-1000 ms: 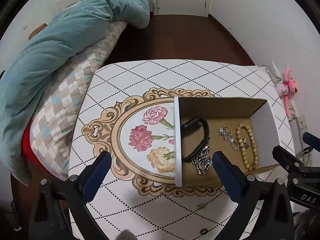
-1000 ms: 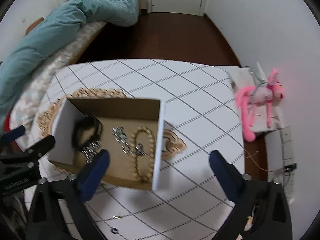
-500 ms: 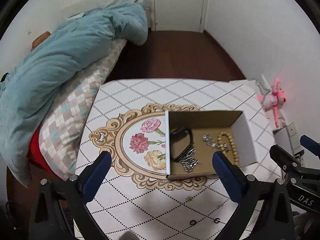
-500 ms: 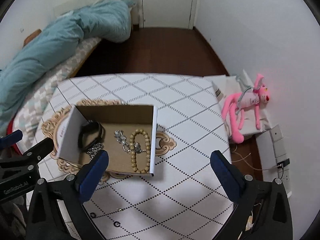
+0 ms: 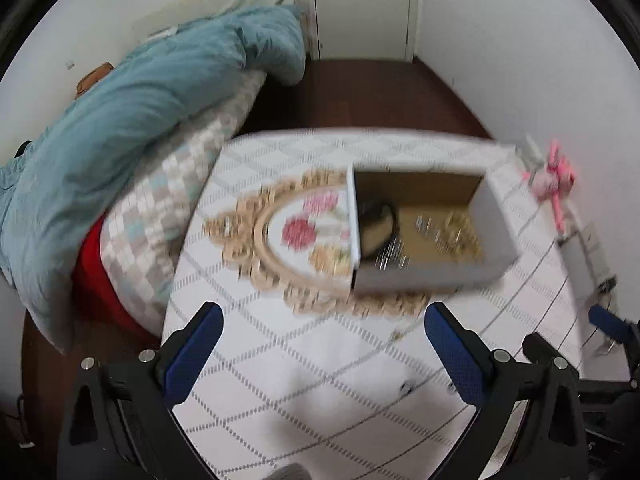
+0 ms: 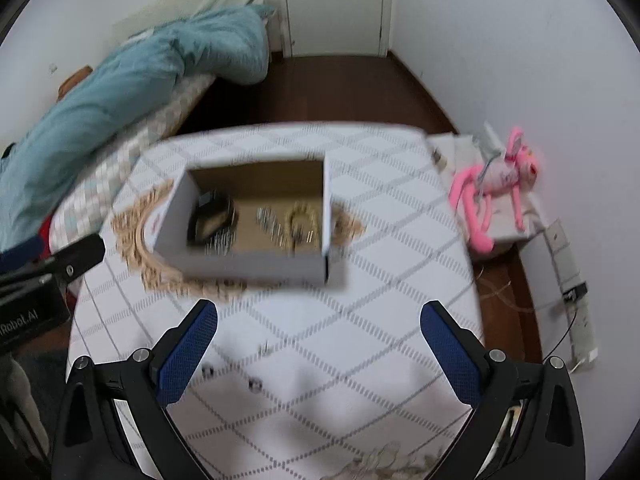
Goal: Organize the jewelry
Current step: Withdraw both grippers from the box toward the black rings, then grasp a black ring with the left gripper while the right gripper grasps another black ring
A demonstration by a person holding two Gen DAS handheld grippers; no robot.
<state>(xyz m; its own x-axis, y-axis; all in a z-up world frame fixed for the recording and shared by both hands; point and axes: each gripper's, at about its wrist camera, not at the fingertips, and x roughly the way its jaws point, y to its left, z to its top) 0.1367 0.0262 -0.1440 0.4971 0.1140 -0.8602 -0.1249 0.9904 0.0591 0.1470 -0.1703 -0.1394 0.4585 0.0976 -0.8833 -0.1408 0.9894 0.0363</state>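
A white cardboard box (image 5: 424,278) (image 6: 248,262) stands on the patterned table (image 5: 320,400) (image 6: 360,320). Inside lie a black band (image 5: 378,220) (image 6: 212,218), a silver chain (image 5: 394,256) (image 6: 270,220) and a beige bead bracelet (image 5: 460,230) (image 6: 300,216). Small rings (image 5: 406,388) (image 6: 253,385) lie on the table near its front. My left gripper (image 5: 320,352) is open and empty, well short of the box. My right gripper (image 6: 320,344) is open and empty, also short of the box. Both views are blurred.
A bed with a teal duvet (image 5: 120,120) (image 6: 120,92) lies left of the table. A pink plush toy (image 5: 554,178) (image 6: 496,184) rests on a low stand at the right wall. A power strip (image 6: 572,292) lies on the floor at right.
Both grippers have drawn back and up from the box, which now looks smaller and farther. Small rings near the table's front have come into view. Both stay open.
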